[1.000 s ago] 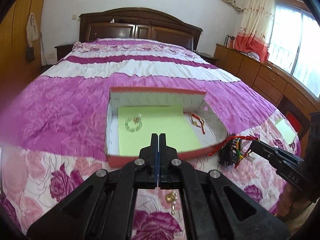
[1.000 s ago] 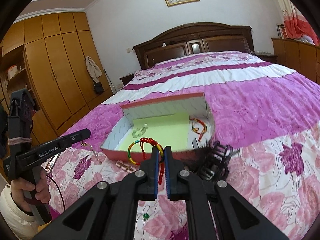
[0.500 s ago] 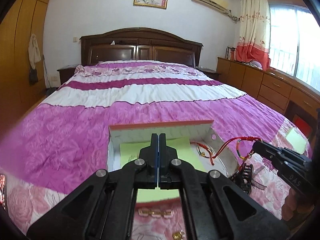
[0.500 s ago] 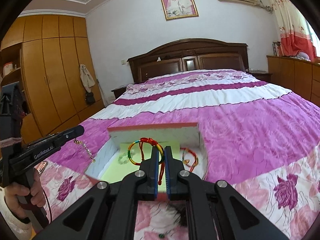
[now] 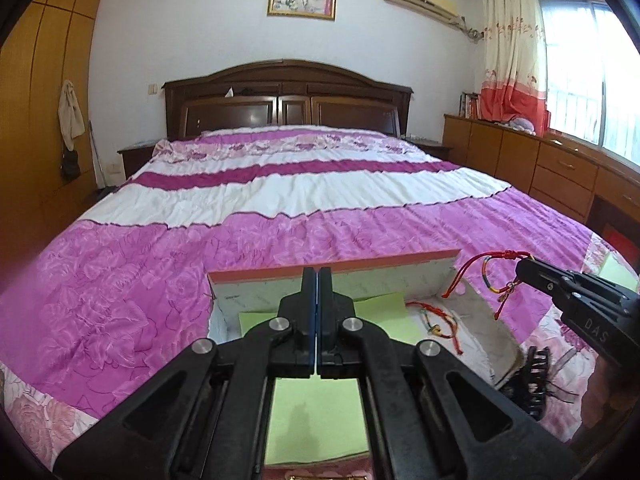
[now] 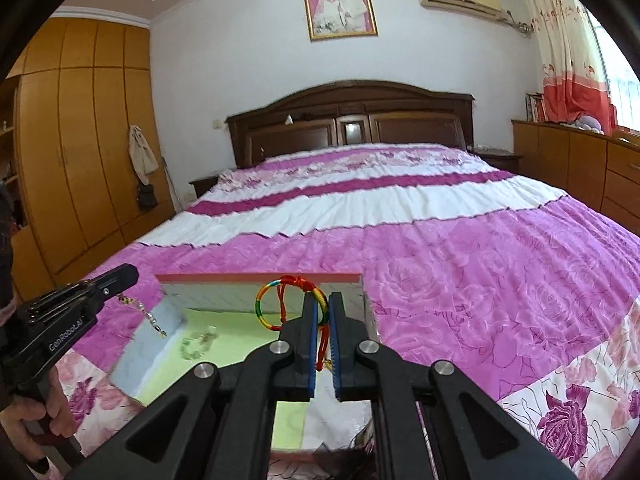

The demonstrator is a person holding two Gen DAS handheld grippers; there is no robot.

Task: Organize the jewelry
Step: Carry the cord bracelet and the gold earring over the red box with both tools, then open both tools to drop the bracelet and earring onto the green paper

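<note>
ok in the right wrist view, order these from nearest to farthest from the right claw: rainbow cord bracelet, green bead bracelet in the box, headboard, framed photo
1. rainbow cord bracelet, pinched in the right claw itself
2. green bead bracelet, lower left, lying on the green paper inside the box
3. headboard, at the bed's far end
4. framed photo, high on the wall above the headboard

Open box (image 6: 256, 280) on bedspread, red rim, green liner. Rainbow cord bracelet (image 6: 294, 302) with red knot, upright, over box. Beaded chain (image 6: 146, 314) dangling at box's left wall. Pale bead bracelet (image 6: 197, 343) and red cords (image 5: 436, 320) lying inside.
</note>
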